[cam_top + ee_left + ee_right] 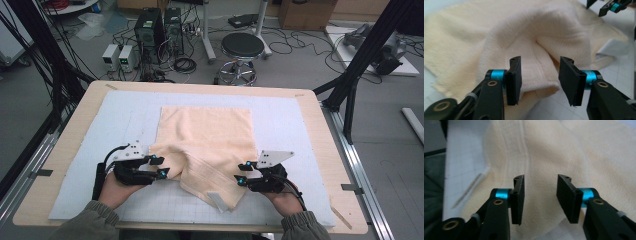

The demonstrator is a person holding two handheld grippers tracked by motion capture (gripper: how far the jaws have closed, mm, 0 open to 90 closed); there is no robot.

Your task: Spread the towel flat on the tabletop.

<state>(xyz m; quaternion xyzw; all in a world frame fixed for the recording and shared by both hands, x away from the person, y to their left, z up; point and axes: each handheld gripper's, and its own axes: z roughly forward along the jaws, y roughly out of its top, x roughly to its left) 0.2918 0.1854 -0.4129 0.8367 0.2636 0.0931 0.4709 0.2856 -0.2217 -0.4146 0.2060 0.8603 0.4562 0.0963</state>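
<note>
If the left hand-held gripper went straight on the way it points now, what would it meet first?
Most likely the cream towel: its folded edge sits between the open jaws of the left hand-held gripper, seemingly untouched by the pads.

I am working in a lab: beyond my wooden table (pixel 65 150) sit two computer towers (pixel 159 27), power supplies (pixel 118 56), a stool (pixel 242 47), tangled floor cables (pixel 300 37), and black metal frame posts (pixel 367 45) beside it.

Bare mat (pixel 300 130) flanks the rumpled towel (pixel 205 135) between tools.
</note>
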